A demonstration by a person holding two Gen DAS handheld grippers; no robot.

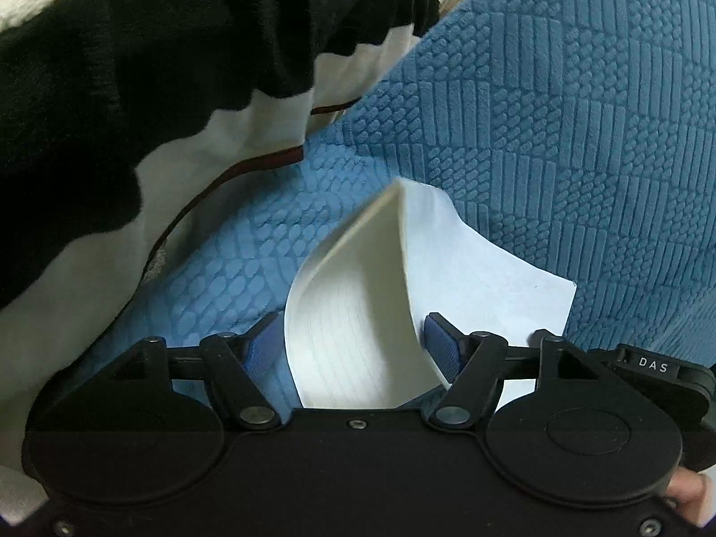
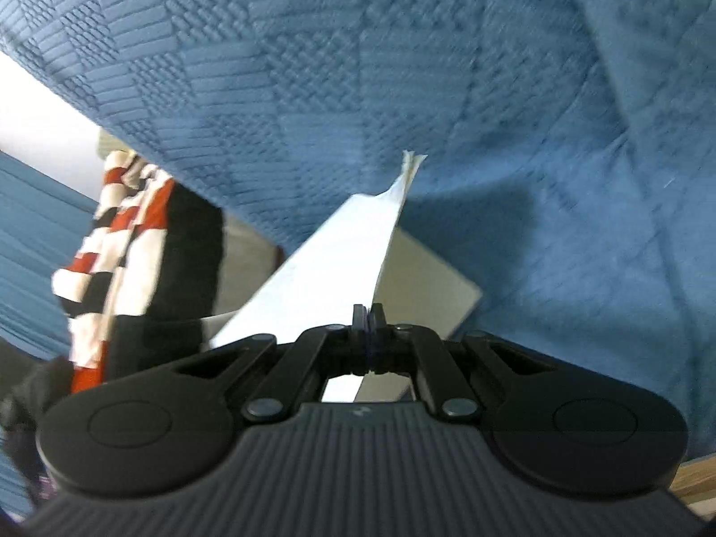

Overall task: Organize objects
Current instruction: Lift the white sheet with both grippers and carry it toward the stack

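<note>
The right gripper has its fingers pinched on the near edge of a white paper sheet, which runs forward and up, away from it over the blue bedspread. The left gripper stands open, with the curled lined sheet between its fingers, ungripped. The right hand alone holds the paper, so it seems better placed to carry it.
</note>
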